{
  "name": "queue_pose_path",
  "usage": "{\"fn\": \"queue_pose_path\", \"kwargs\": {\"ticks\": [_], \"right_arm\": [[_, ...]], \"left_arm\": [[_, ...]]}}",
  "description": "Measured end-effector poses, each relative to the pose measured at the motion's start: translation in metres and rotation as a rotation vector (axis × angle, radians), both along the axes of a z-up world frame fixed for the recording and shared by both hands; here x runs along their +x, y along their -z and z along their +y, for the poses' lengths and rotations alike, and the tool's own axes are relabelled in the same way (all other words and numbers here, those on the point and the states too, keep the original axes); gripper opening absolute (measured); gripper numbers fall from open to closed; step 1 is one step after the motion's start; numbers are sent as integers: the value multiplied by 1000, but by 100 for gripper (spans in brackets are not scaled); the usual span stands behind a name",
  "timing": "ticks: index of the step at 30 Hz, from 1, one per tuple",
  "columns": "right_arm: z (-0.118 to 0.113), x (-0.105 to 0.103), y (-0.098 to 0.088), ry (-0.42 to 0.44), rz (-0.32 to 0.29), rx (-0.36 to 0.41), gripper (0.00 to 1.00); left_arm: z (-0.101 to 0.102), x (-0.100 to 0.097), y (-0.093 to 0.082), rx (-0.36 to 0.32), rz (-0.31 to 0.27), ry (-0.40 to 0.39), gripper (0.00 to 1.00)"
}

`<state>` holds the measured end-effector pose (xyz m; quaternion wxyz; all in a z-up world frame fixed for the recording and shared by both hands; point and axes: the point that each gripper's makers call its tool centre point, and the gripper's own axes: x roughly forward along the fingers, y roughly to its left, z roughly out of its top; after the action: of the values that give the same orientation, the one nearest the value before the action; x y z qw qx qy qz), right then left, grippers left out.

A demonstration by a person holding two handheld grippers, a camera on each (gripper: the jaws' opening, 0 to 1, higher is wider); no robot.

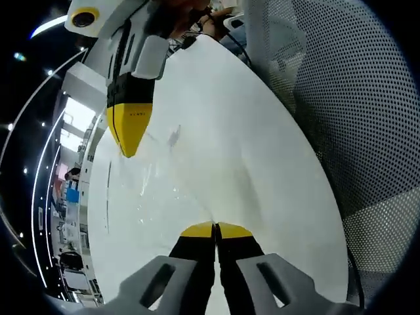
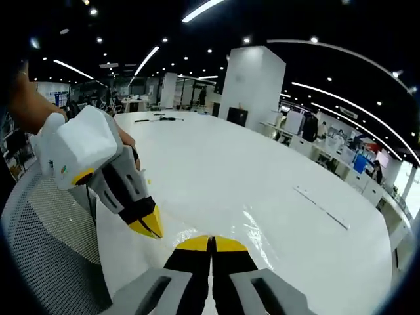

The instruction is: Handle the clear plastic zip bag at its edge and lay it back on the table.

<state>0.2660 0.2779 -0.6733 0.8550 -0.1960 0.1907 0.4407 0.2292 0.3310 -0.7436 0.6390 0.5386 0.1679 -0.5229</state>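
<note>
Left gripper (image 1: 214, 230), jaws pressed together, appears to pinch the near edge of the bag (image 1: 154, 190), which lies flat on the white table (image 1: 262, 170). Right gripper (image 2: 211, 243), also clenched, appears to nip the film from the other side. Unequal pulls could crease the bag or slip an edge free. Right gripper view takes in the office beyond; left gripper view shows a mesh chair (image 1: 354, 118).
</note>
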Motion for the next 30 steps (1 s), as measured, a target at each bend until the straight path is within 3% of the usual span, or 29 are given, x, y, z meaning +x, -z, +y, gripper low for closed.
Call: {"fn": "queue_pose_path", "kwargs": {"ticks": [8, 10, 11, 21, 25, 30], "right_arm": [[2, -3, 6, 10, 8, -17, 0], [2, -3, 8, 8, 3, -28, 0], [2, -3, 9, 7, 0, -36, 0], [7, 1, 25, -25, -37, -122, 0], [9, 1, 33, -67, -69, -177, 0], [8, -3, 47, -112, -83, -243, 0]], "left_arm": [[-3, 8, -8, -20, -23, -14, 0], [-10, 6, -12, -87, 10, -30, 0], [-15, 3, -15, -142, 62, -43, 0], [-22, 10, -40, -308, 129, -121, 3], [-25, 12, -50, -427, 184, -207, 4], [-20, 15, -56, -485, 203, -268, 2]]}}
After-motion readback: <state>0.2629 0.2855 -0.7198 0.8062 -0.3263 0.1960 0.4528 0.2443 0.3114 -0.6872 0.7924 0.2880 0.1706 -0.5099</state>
